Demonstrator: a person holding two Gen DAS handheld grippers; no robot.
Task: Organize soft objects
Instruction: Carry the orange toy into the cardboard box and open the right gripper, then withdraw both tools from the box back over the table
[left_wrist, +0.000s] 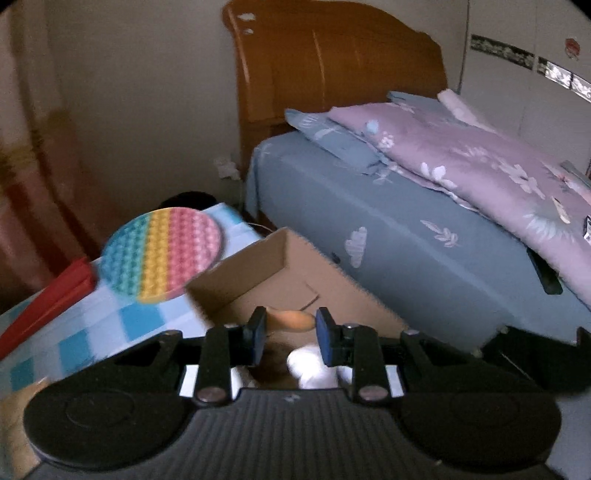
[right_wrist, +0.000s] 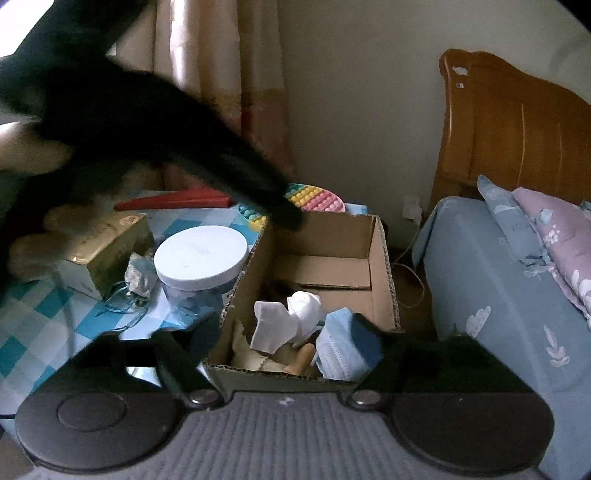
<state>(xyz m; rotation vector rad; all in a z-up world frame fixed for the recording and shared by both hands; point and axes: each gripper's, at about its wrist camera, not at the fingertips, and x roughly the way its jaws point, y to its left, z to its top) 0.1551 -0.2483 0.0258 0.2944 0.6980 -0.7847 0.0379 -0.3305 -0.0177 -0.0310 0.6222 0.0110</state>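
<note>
A brown cardboard box stands between the checkered table and the bed; it also shows in the left wrist view. Inside lie white cloths, a blue face mask and a tan soft toy. My left gripper hovers over the box, jaws apart with nothing between them; the tan toy and a white cloth lie below. My right gripper is open wide above the box's near edge. A rainbow pop-it disc lies on the table; it also shows in the right wrist view.
The blue checkered table carries a white-lidded jar, a gold tissue box, a crumpled mask, a red flat object and a plush toy. A dark blurred arm crosses above. The bed stands right.
</note>
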